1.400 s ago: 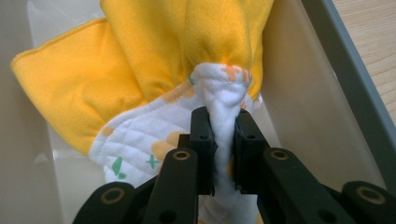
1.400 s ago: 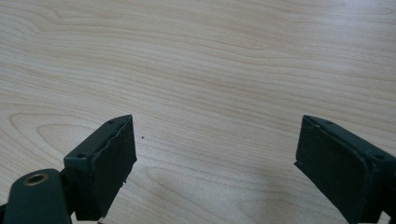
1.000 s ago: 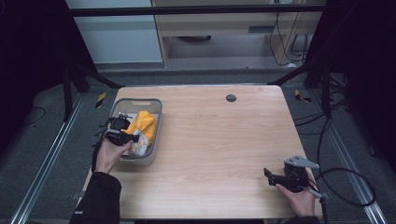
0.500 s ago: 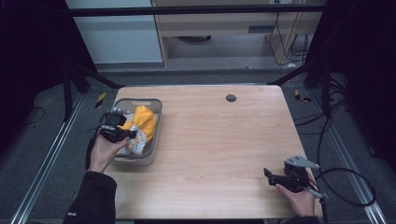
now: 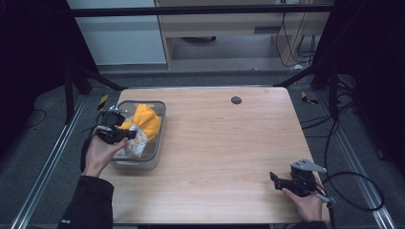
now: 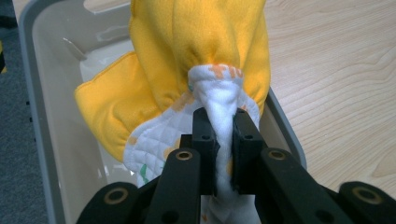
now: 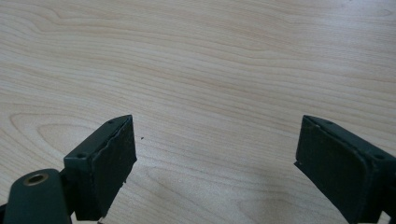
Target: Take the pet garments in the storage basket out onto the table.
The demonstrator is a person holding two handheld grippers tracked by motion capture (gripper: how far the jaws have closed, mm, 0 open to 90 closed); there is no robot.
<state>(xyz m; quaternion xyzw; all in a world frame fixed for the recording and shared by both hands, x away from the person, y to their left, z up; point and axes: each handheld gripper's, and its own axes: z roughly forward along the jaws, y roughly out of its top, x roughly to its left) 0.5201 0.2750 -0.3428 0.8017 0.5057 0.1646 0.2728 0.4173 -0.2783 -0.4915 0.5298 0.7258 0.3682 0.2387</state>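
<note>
The left gripper [image 6: 218, 140] clamps a white fold of the yellow quilted cloth [image 6: 201, 51], which hangs toward twelve o'clock over the grey plastic bin [image 6: 42, 93]; the right gripper [image 7: 215, 163] gapes empty.

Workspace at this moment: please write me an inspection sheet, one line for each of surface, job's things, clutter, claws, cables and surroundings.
Surface: wooden table, bare wood over most of it, a small dark round spot near the far edge.
Job's things: grey bin at the table's left edge; yellow and white cloth hangs partly above it.
Clutter: nothing seen.
Claws: left claw shut on the cloth's white part; right claw open, nothing between its jaws, low over the near right corner.
Cables: black cable loops from the right claw past the table edge.
Surroundings: dark floor, metal rails, a pale cabinet behind.
</note>
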